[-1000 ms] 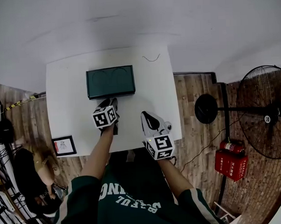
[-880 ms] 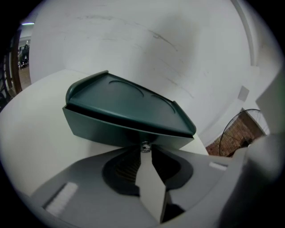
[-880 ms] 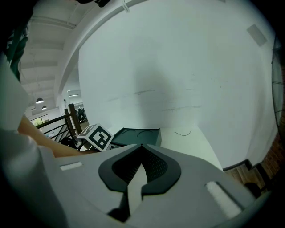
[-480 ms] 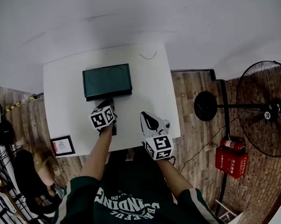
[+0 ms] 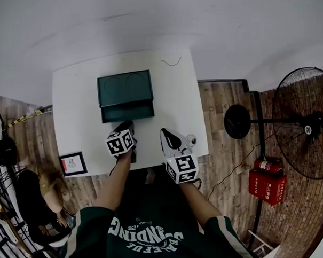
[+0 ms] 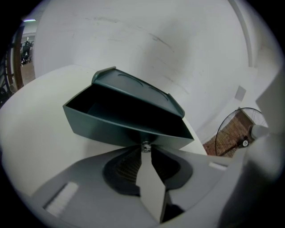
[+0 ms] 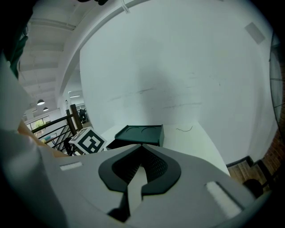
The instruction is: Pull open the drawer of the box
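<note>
A dark green box sits at the middle of the white table, its drawer slid partly out toward me. My left gripper reaches to the drawer's front. In the left gripper view the open drawer shows a dark hollow under the box lid, and the jaws are shut on the small metal knob. My right gripper rests near the table's front edge, right of the left one, shut with nothing in it. The box lies ahead of it.
A small framed card lies at the table's front left corner. A thin dark wire lies at the back right of the table. A standing fan and a red fire extinguisher are on the wooden floor to the right.
The drawer was shut a second ago and now stands partly out. My left gripper has drawn back toward me with it. The right gripper has hardly moved.
</note>
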